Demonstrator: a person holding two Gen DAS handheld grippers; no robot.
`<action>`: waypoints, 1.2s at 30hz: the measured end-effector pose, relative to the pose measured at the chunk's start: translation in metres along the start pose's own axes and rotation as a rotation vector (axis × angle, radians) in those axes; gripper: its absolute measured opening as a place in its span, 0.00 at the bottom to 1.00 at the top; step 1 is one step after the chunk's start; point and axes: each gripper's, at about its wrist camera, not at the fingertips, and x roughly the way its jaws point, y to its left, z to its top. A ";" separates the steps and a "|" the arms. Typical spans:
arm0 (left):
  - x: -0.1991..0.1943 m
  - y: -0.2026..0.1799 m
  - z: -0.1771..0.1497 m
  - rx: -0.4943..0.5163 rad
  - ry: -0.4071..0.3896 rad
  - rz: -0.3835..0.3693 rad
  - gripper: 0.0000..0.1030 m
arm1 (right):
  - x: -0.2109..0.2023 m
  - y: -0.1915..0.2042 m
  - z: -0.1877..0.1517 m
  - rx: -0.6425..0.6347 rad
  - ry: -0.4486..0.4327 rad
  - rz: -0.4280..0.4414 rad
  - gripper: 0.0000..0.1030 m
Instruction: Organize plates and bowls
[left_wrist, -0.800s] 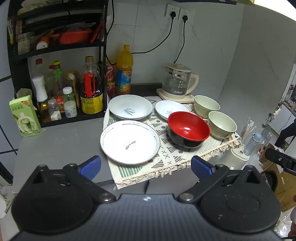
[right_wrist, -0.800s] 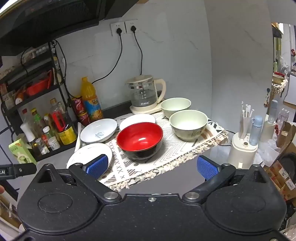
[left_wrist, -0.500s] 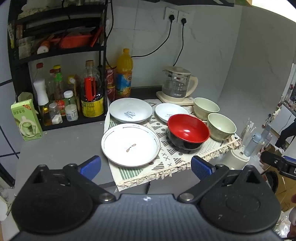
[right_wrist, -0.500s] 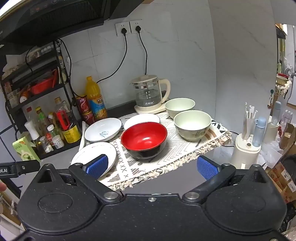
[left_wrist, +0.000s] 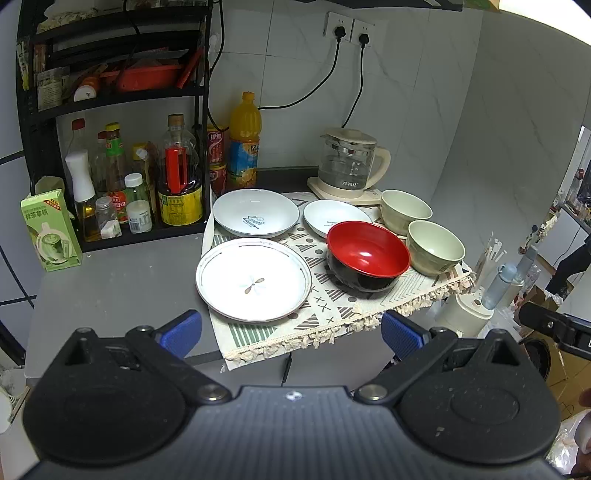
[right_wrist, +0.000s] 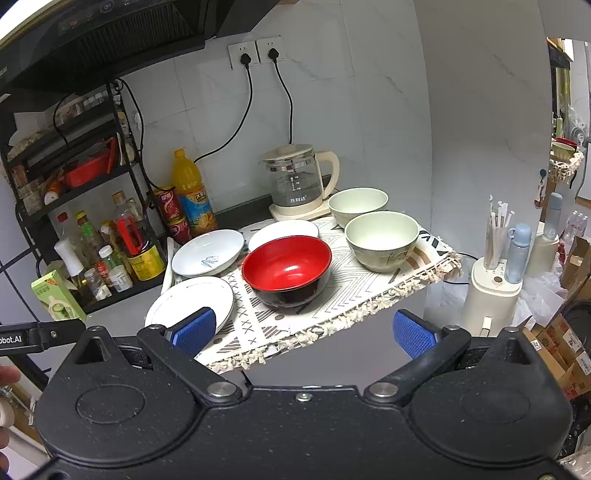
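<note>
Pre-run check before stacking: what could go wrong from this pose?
1. The fringed mat overhangs the counter edge; a snagged finger could drag every dish.
2. The red bowl sits close to the cream bowl; wide-open jaws may bump it.
3. The flat plate lies low, so its rim could slip.
</note>
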 end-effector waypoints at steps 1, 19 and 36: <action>0.000 0.000 -0.001 -0.003 0.000 0.001 0.99 | 0.000 -0.001 0.000 -0.001 0.002 0.001 1.00; -0.003 -0.001 -0.007 -0.016 0.004 0.028 0.99 | 0.000 0.000 0.002 0.005 0.026 0.015 1.00; -0.003 0.008 -0.008 -0.031 0.008 0.046 0.99 | 0.006 0.003 0.004 -0.006 0.034 0.037 1.00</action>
